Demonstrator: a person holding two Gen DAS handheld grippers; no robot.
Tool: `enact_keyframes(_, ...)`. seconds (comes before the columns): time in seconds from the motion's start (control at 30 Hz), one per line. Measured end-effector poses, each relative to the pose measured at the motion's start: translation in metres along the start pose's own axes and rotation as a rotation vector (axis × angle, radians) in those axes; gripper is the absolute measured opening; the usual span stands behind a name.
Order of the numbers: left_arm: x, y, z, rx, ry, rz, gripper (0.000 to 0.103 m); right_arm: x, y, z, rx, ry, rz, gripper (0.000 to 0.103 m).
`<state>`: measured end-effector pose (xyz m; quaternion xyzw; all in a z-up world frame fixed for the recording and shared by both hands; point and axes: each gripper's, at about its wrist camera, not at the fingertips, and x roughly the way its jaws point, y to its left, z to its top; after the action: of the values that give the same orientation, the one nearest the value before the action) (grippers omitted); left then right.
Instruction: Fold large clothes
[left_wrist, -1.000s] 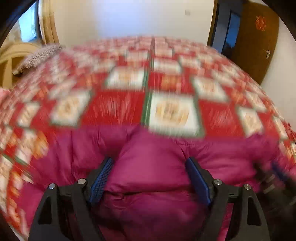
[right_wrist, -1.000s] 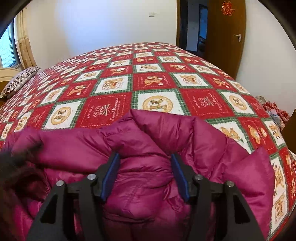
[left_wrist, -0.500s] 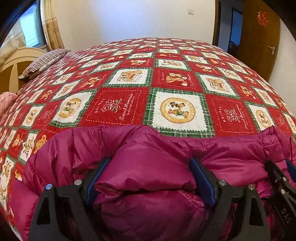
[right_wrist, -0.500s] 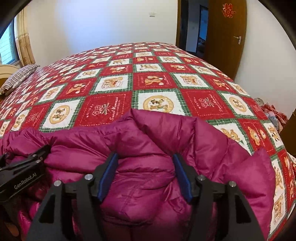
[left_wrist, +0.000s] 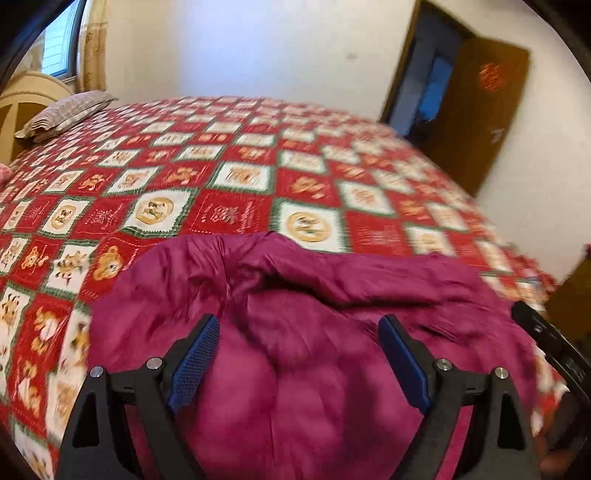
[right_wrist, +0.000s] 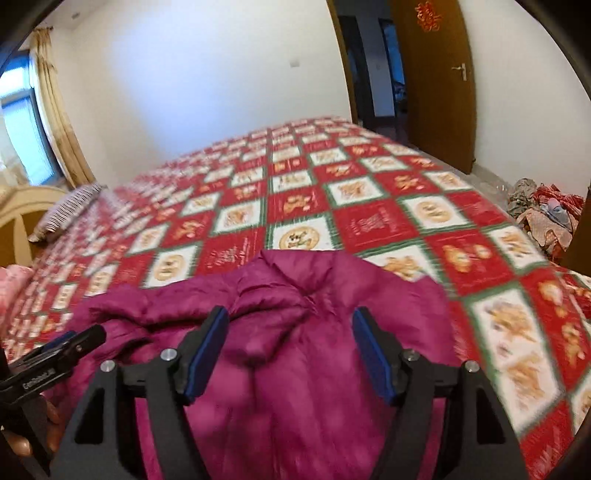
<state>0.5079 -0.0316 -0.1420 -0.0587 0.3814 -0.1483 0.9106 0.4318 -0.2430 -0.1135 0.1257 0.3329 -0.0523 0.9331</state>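
Bed (left_wrist: 240, 155) fills both my views, covered by a red, white and green checked quilt (right_wrist: 369, 221) with bear prints. The magenta puffer jacket (left_wrist: 332, 295) lies bunched on the near edge of the bed, its far rim just reaching a round-emblem square of the quilt; it is rumpled, with a thick ridge running across its far side. Wooden door (right_wrist: 436, 74) stands open beyond the far right corner of the bed. Cream headboard (left_wrist: 26, 99) at the left end of the bed, striped pillow (left_wrist: 66, 114) against it. Heap of mixed cloth (right_wrist: 543, 210) on the floor off the right side of the bed.

My left claw (left_wrist: 299, 354) – pads spread wide, jacket fabric bulging up between them, pads not pinching it. My right claw (right_wrist: 290, 350) – also spread, over the jacket's right part, padding mounded between the blue pads. Each claw shows at the edge of the other's view; both frames are motion-blurred.
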Motion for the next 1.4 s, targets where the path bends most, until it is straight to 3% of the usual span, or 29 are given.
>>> enact_keyframes(0.1, -0.055, 0.002, -0.020, 0.038, -0.070, -0.083, 0.088, -0.048, -0.008, -0.012, -0.003, -0.021, 0.025, 0.071)
enact_keyframes(0.23, -0.117, 0.001, -0.055, 0.147, -0.112, -0.088, 0.088, -0.113, -0.020, -0.037, -0.035, -0.056, 0.041, 0.071)
enact_keyframes(0.4, -0.181, 0.024, -0.103, 0.175, -0.130, -0.133, 0.088, -0.183, -0.038, -0.077, -0.108, -0.085, -0.008, 0.077)
enact_keyframes(0.53, -0.224, 0.049, -0.140, 0.163, -0.142, -0.138, 0.088, -0.221, -0.049, -0.111, -0.195, -0.087, -0.070, 0.077)
enact_keyframes(0.73, -0.278, 0.065, -0.195, 0.242, -0.176, -0.055, 0.088, -0.271, -0.066, -0.156, -0.254, -0.050, -0.109, 0.077)
enact_keyframes(0.8, -0.296, 0.066, -0.210, 0.279, -0.200, -0.060, 0.088, -0.279, -0.074, -0.166, -0.228, -0.037, -0.075, 0.089)
enact_keyframes(0.87, -0.310, 0.070, -0.224, 0.308, -0.223, -0.095, 0.088, -0.277, -0.081, -0.178, -0.203, -0.015, -0.053, 0.091)
enact_keyframes(0.93, -0.311, 0.072, -0.235, 0.306, -0.214, -0.098, 0.088, -0.261, -0.085, -0.191, -0.187, 0.044, -0.060, 0.091)
enact_keyframes(1.07, -0.283, 0.076, -0.260, 0.233, -0.104, -0.084, 0.088, -0.239, -0.090, -0.220, -0.146, 0.134, -0.008, 0.089)
enact_keyframes(1.17, -0.259, 0.076, -0.276, 0.179, -0.016, -0.088, 0.088, -0.229, -0.089, -0.235, -0.152, 0.164, -0.019, 0.089)
enact_keyframes(1.3, -0.237, 0.073, -0.295, 0.186, 0.077, -0.026, 0.088, -0.215, -0.092, -0.253, -0.132, 0.237, 0.013, 0.089)
enact_keyframes(1.4, -0.222, 0.071, -0.306, 0.204, 0.146, 0.038, 0.088, -0.213, -0.086, -0.263, -0.195, 0.251, -0.020, 0.088)
